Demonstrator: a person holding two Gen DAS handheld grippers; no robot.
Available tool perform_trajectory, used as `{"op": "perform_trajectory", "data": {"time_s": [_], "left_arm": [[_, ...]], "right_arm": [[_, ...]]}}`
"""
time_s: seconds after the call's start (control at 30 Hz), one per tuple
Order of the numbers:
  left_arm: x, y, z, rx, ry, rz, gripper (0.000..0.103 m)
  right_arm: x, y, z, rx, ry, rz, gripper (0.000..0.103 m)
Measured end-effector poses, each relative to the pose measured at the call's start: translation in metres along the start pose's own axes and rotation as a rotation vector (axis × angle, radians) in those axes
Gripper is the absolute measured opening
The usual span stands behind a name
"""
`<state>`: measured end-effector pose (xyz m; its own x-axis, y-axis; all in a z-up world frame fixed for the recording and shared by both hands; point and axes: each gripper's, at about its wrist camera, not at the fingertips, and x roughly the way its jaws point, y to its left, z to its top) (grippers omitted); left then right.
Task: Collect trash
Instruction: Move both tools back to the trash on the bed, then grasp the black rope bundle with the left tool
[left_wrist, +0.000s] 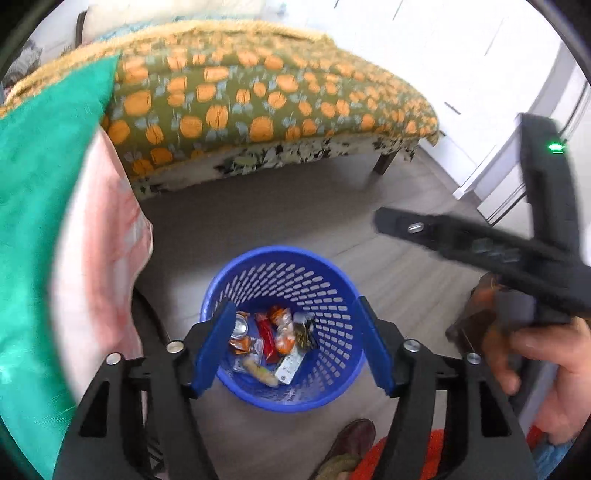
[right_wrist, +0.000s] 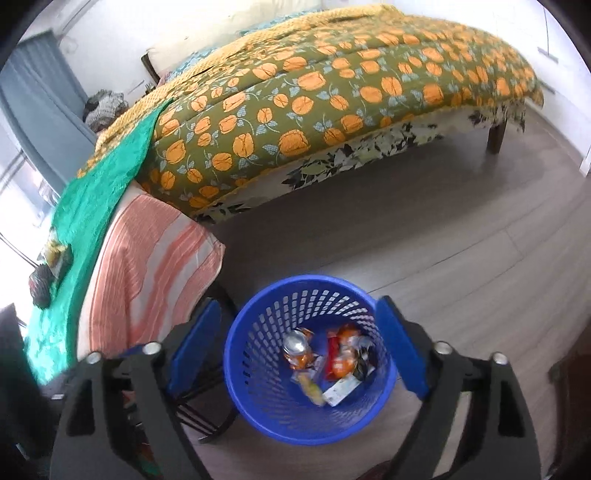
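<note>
Both grippers, left (left_wrist: 293, 347) and right (right_wrist: 299, 349), hang over the blue basket (right_wrist: 258, 417) on the floor, jaws wide open, gripping nothing. The trash (right_wrist: 327, 360), wrappers and a can, sits in the basket bottom beside the bed (right_wrist: 332, 92).

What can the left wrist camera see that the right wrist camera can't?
Only the left wrist view shows the person's hand holding the black right gripper handle, and a shoe on the floor. Only the right wrist view shows the grey curtain and small things lying on the green cloth. Both show the blue basket with a can and wrappers inside, and the flowered bed cover.
</note>
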<state>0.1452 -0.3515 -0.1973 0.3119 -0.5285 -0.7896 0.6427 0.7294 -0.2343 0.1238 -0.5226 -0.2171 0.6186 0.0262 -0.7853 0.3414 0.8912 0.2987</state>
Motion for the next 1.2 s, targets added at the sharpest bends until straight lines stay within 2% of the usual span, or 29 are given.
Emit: {"op": "perform_trajectory", "data": {"time_s": [0.13,0.23,0.37,0.43,0.6,0.77,0.87,0.97,1.1,1.2], "left_arm": [[-0.045,0.012,-0.011,0.005,-0.073,0.021,0.08],[-0.074,0.034,-0.026,-0.029,-0.088,0.051,0.08],[-0.111,0.065,-0.047,-0.027,-0.112,0.148,0.081],[-0.129,0.085,-0.059,-0.032,-0.117,0.213,0.082],[-0.167,0.14,-0.088,-0.106,-0.115,0.307,0.084],[-0.202,0.203,-0.108,-0.181,-0.133,0.422,0.088],[-0.214,0.239,-0.108,-0.237,-0.131,0.474,0.088],[-0.225,0.263,-0.097,-0.281,-0.159,0.49,0.088],[-0.228,0.283,-0.065,-0.309,-0.197,0.48,0.089],[-0.21,0.294,-0.032,-0.325,-0.205,0.449,0.09]], "right_arm": [[-0.011,0.024,0.001,-0.08,-0.048,-0.046,0.089],[-0.023,0.048,-0.001,-0.153,-0.107,-0.065,0.089],[-0.038,0.092,-0.011,-0.282,-0.189,-0.053,0.089],[-0.041,0.116,-0.021,-0.333,-0.201,0.0,0.089],[-0.036,0.167,-0.039,-0.397,-0.182,0.094,0.089],[-0.027,0.236,-0.06,-0.477,-0.147,0.183,0.089],[-0.016,0.279,-0.078,-0.548,-0.109,0.222,0.089],[-0.002,0.314,-0.094,-0.615,-0.069,0.243,0.089],[0.016,0.345,-0.113,-0.692,-0.031,0.248,0.089],[0.024,0.36,-0.124,-0.751,-0.023,0.222,0.089]]}}
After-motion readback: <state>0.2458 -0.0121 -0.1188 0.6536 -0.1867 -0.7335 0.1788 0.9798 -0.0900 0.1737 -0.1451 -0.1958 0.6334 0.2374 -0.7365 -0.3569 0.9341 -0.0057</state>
